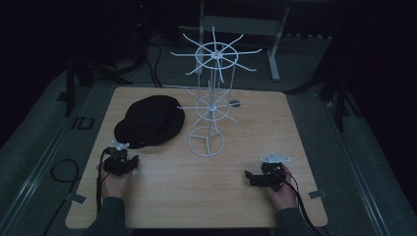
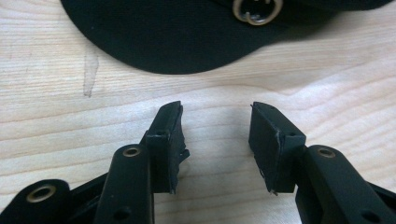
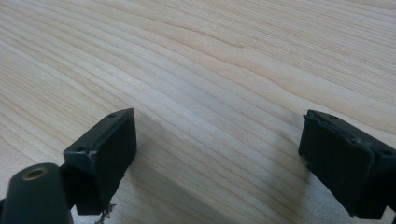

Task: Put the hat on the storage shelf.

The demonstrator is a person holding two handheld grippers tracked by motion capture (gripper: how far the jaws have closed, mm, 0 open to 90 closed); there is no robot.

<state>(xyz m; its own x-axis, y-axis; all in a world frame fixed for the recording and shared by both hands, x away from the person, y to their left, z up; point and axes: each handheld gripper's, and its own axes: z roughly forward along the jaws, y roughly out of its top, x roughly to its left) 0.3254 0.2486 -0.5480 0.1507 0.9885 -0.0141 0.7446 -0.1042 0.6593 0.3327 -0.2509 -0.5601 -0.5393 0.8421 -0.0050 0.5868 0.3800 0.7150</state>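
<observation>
- Your left tool is resting spread and empty just short of the black cap.
- The white wire rack is standing bare mid-surface; nothing is hanging yet.
- Your right tool is gaping wide over bare wood.

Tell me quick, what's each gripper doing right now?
Left gripper: open, empty, just short of the black cap.
Right gripper: open wide, empty, over bare table.

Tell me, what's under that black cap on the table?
The black cap lies flat on the wooden table, beside the white wire rack. Bare wood shows around its brim. Whatever sits beneath its crown is covered, so that cannot be seen.
</observation>
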